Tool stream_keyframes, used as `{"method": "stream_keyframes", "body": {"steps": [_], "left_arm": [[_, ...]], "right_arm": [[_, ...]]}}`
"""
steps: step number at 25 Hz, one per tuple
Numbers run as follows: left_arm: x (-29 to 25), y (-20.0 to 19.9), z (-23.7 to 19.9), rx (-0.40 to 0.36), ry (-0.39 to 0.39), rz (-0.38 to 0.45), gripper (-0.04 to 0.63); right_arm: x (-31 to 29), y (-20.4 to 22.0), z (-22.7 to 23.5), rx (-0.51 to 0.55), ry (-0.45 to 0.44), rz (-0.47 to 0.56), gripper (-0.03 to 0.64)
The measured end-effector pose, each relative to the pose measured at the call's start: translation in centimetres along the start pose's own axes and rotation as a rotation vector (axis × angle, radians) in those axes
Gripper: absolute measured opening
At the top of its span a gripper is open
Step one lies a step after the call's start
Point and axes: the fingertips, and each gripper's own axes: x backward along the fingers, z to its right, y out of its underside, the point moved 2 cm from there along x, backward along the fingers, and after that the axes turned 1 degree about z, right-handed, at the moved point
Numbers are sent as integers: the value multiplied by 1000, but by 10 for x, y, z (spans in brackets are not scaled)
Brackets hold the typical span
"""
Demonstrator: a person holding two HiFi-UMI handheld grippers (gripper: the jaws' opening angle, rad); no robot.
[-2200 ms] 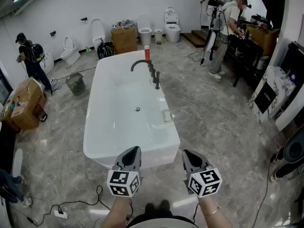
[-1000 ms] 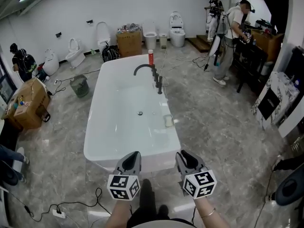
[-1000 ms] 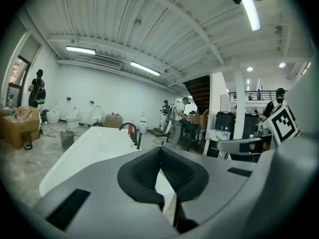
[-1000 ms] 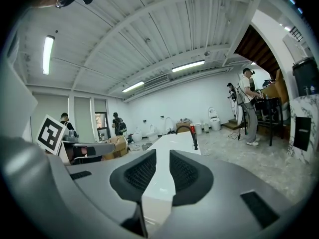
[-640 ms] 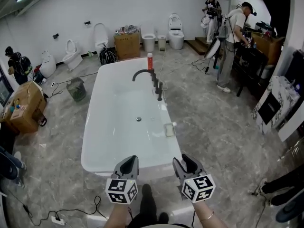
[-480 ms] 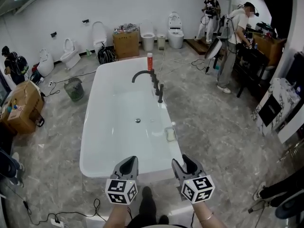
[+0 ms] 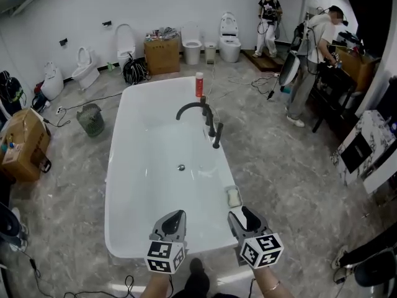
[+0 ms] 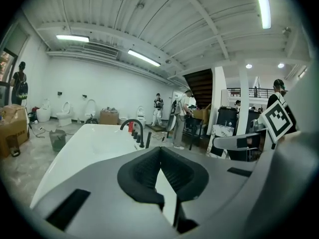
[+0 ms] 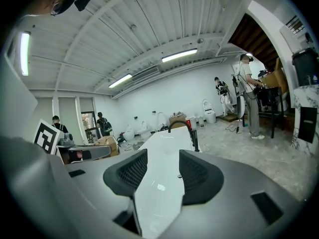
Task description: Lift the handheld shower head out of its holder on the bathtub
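Observation:
The white bathtub fills the middle of the head view. On its right rim stand a black arched faucet, two black knobs and the black handheld shower head, upright in its holder. Both grippers hover over the tub's near end, far short of the shower head. My left gripper is shut and holds nothing, its pads meeting at the tips. My right gripper has its jaws opening, with a gap and nothing between them. Ahead of the right jaws are the faucet and the shower head.
A red bottle stands on the tub's far rim and a soap dish on the near right rim. Toilets and a cardboard box line the far wall. People stand at the back right. A bin and cables lie at the left.
The tub has come closer: both grippers moved forward from short of its near edge to over its near end. The right jaws stand wider apart.

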Motion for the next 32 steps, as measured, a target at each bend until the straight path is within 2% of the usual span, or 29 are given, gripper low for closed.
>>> {"method": "stream_keyframes", "body": {"steps": [8, 19, 27, 32], "left_arm": [[-66, -30, -63, 41, 44, -4, 20], [-136, -57, -97, 34, 53, -5, 20], [-215, -78, -118, 47, 18, -15, 20], [-265, -78, -132, 54, -9, -26, 20]], "right_arm": [[-87, -26, 15, -1, 54, -27, 187], [-166, -57, 46, -2, 45, -37, 181], [-246, -87, 104, 9, 18, -67, 181], [-297, -94, 142, 23, -2, -88, 181]]}}
